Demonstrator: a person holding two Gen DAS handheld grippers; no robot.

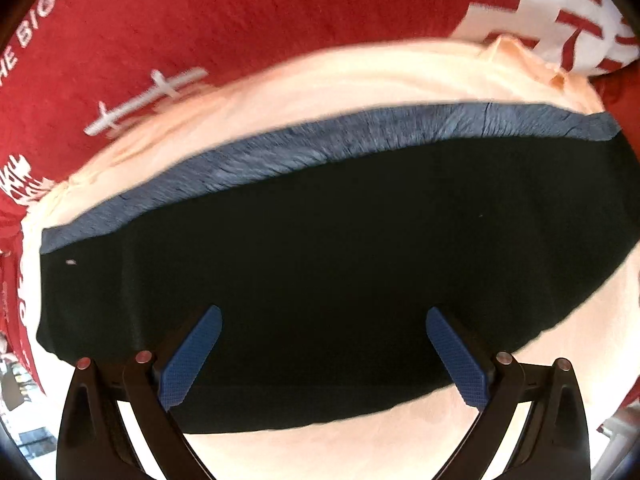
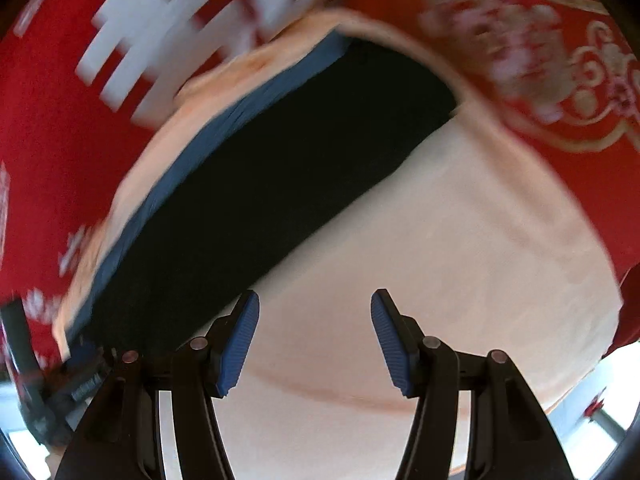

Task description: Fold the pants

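Note:
Folded black pants [image 1: 340, 264] with a blue-grey band [image 1: 320, 140] along their far edge lie flat on a peach cloth [image 1: 340, 76]. My left gripper [image 1: 323, 354] hangs over the pants, pointing down, its blue pads wide apart with nothing between them. In the right wrist view the same black pants [image 2: 260, 176] run diagonally at the left, blurred by motion. My right gripper [image 2: 315, 340] stands open above the bare peach cloth [image 2: 460, 240], beside the pants' near edge, holding nothing.
A red blanket with white lettering and marks [image 1: 240, 12] lies under the peach cloth. Red fabric with a gold and white ornament [image 2: 560, 60] fills the right view's top right. A dark metal part [image 2: 44, 384] shows at that view's lower left.

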